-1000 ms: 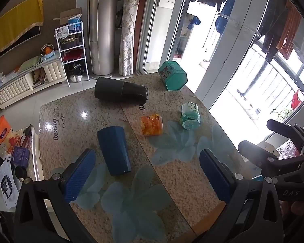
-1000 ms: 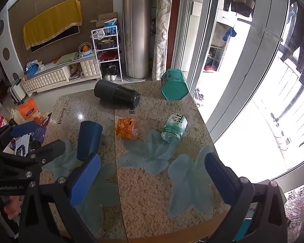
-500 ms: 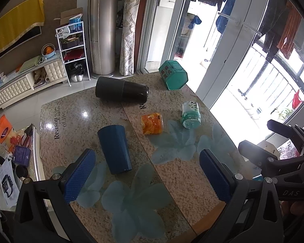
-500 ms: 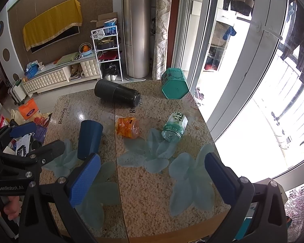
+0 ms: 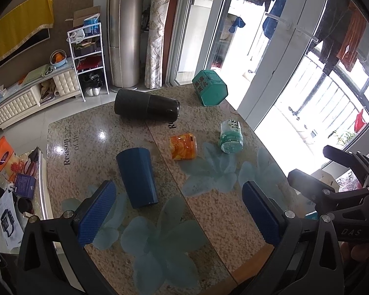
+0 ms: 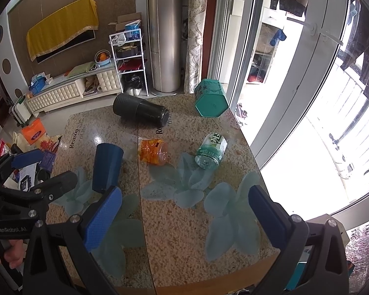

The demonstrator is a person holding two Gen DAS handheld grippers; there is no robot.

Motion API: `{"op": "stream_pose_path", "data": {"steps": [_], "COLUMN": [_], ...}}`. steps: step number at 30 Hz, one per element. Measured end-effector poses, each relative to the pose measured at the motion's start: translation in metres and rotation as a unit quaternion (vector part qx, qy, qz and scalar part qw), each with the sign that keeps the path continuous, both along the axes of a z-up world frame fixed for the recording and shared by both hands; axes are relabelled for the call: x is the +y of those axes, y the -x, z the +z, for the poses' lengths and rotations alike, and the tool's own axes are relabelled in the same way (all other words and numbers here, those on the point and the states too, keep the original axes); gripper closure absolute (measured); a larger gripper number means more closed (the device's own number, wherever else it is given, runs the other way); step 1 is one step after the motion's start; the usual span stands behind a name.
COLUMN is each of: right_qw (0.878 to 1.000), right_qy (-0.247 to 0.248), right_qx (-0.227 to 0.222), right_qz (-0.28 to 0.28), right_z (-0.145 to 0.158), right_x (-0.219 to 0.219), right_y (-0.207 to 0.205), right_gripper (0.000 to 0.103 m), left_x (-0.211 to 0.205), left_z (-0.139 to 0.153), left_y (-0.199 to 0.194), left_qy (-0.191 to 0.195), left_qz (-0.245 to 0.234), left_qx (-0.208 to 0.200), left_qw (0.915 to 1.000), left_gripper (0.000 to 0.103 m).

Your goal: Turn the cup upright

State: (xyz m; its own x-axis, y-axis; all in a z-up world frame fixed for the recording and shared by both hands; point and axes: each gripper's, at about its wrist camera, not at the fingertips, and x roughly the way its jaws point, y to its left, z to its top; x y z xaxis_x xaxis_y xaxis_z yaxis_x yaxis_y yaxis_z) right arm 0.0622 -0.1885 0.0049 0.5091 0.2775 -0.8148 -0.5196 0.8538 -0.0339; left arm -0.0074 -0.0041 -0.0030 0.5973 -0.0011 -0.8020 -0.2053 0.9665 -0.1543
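A dark blue cup [image 5: 137,176] lies on its side on the speckled stone table [image 5: 209,211], left of the middle; it also shows in the right wrist view [image 6: 107,167]. My left gripper [image 5: 178,212] is open and empty, above the table's near part, with the cup just beyond its left pad. My right gripper [image 6: 184,218] is open and empty, to the right of the cup. Each gripper shows at the edge of the other's view.
On the table lie a black tumbler [image 5: 146,107], an orange jar [image 5: 183,146], a green-white bottle [image 5: 230,136] and a teal hexagonal tin [image 5: 210,89], all tipped over. A glass balcony door runs along the right. Clutter lies on the floor at the left.
Both views have shifted only slightly; the left gripper has drifted a little. Nothing on the table has moved and both grippers stay open.
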Motion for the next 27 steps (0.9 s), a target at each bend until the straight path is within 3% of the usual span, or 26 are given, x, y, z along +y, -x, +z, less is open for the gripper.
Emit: {"op": "stream_pose_path", "data": {"steps": [14,27], "right_qw": [0.999,0.991], "right_qy": [0.016,0.041], "right_qx": [0.037,0.123], "right_qz": [0.004,-0.008], "right_z": [-0.014,-0.049], "right_x": [0.002,0.010], "right_y": [-0.033,-0.098], "right_gripper": [0.000,0.000], "left_x": [0.002,0.009], "left_z": [-0.019,-0.047], "left_y": [-0.015,-0.040], "left_qy": [0.020,0.039], "left_qz": [0.011,0.033], "left_qx": [0.022,0.050], "left_qw": [0.9995,0.9974], "left_gripper": [0.000,0.000]}}
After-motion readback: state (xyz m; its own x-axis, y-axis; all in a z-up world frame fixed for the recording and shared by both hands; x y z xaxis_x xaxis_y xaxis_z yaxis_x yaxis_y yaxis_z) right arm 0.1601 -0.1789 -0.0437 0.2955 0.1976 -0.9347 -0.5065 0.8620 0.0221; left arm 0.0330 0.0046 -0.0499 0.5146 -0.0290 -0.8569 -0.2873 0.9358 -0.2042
